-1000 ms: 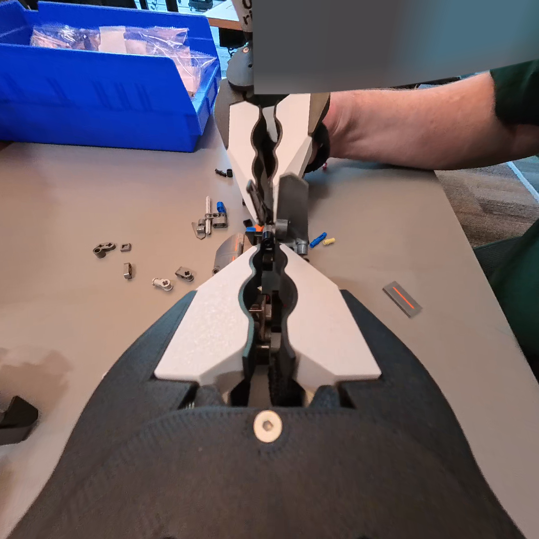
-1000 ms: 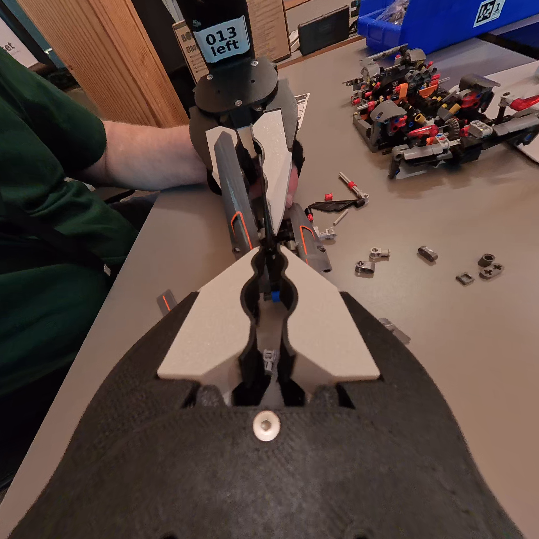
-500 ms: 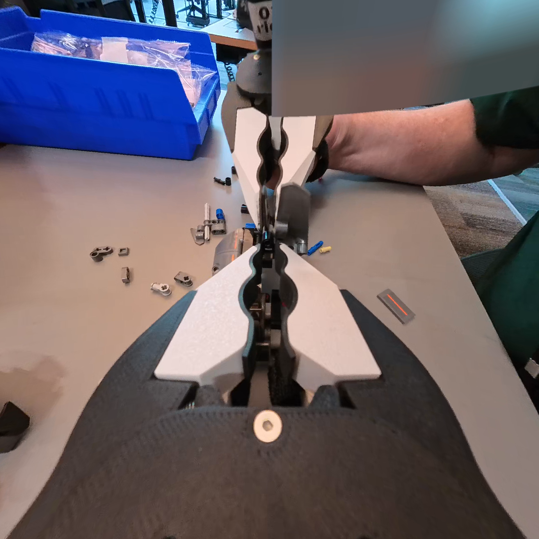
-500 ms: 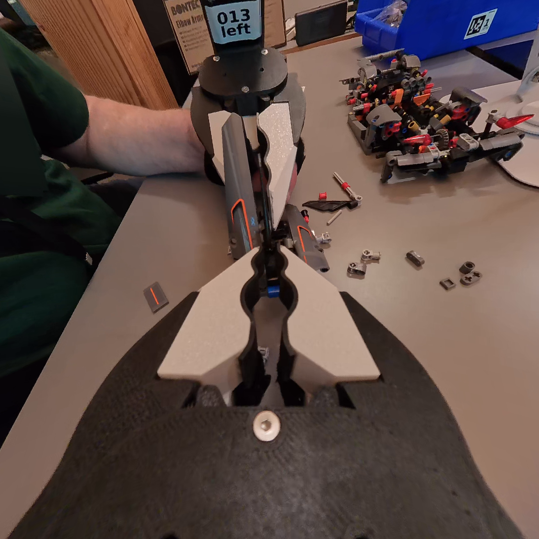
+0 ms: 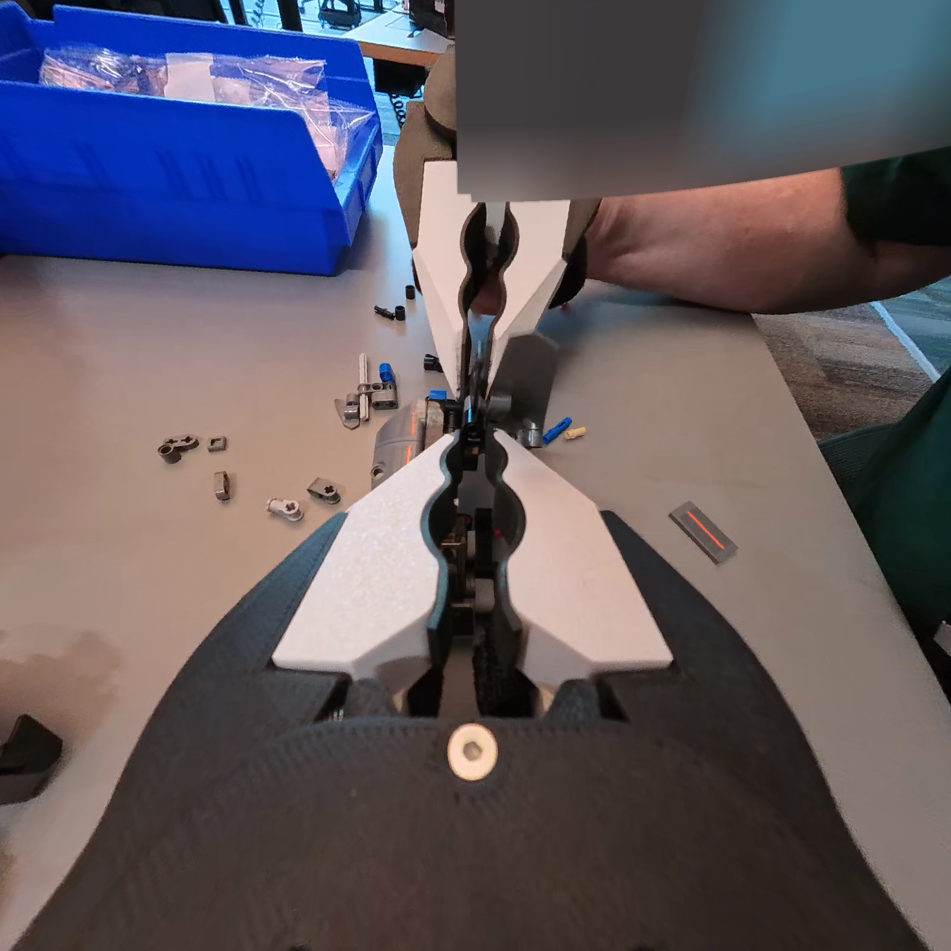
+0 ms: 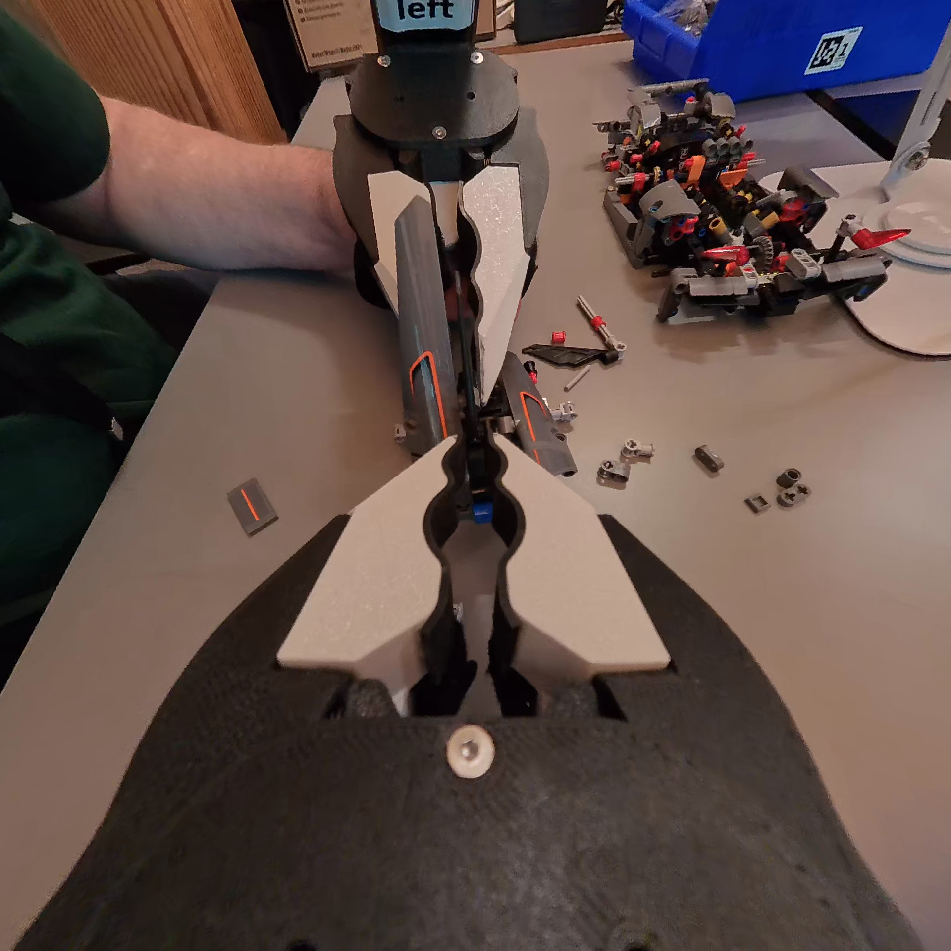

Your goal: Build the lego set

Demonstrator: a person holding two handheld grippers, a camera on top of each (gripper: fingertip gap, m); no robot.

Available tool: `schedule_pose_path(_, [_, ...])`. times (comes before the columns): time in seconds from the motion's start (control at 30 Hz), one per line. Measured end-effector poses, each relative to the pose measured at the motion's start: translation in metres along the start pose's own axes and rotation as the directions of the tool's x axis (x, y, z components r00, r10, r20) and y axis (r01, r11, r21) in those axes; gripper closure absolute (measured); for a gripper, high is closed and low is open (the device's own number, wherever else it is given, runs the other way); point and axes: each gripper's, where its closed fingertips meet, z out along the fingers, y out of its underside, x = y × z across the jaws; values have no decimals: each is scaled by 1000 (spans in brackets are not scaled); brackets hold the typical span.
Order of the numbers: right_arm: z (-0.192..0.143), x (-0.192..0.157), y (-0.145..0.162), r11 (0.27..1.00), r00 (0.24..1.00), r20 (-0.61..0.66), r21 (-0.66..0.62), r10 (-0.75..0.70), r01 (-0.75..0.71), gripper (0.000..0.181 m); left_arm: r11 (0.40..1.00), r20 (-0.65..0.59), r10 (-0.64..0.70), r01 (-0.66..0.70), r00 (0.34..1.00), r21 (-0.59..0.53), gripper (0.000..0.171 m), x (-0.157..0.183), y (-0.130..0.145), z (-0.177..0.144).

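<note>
My left gripper (image 5: 471,437) is shut on a grey panel sub-assembly (image 6: 422,329) with orange lines, which it holds just above the table. My right gripper (image 6: 476,445) is shut on a small black part with a blue pin (image 6: 481,509). The two grippers meet tip to tip, and the black part touches the end of the sub-assembly. In the left wrist view the right gripper (image 5: 473,381) points at me, with the sub-assembly's grey panels (image 5: 525,370) beside its tips. The joint itself is hidden between the fingertips.
A blue bin (image 5: 170,170) with bags stands at the back. Loose grey parts (image 5: 221,483), an axle group (image 5: 370,396), a blue pin (image 5: 558,429) and a grey tile (image 5: 702,530) lie around. A partly built car model (image 6: 720,231) and a black blade (image 6: 566,354) lie to the right. A forearm (image 6: 216,206) rests at the table edge.
The two grippers have drawn closer together and lined up tip to tip. Both stay shut on their parts.
</note>
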Motion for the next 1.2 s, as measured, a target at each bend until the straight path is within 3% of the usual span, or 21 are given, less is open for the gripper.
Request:
schedule_pose_path(0.13, [-2,0,-3,1000,1000,-17,1,-21,21,177,1000,1,-3,3,1000,-1,166,-1,0,1])
schedule_pose_path(0.4, [2,3,4,991,997,-52,-122,-58,51,177,999,0,2,-2,1000,-44,166,-2,6,2])
schedule_pose_path(0.8, [3,1,6,981,989,37,-136,144,-138,177,992,41,100,-96,994,-84,166,-4,6,2])
schedule_pose_path(1.2, [6,0,10,981,997,41,-186,71,-63,177,985,33,118,-112,993,-132,166,-4,10,3])
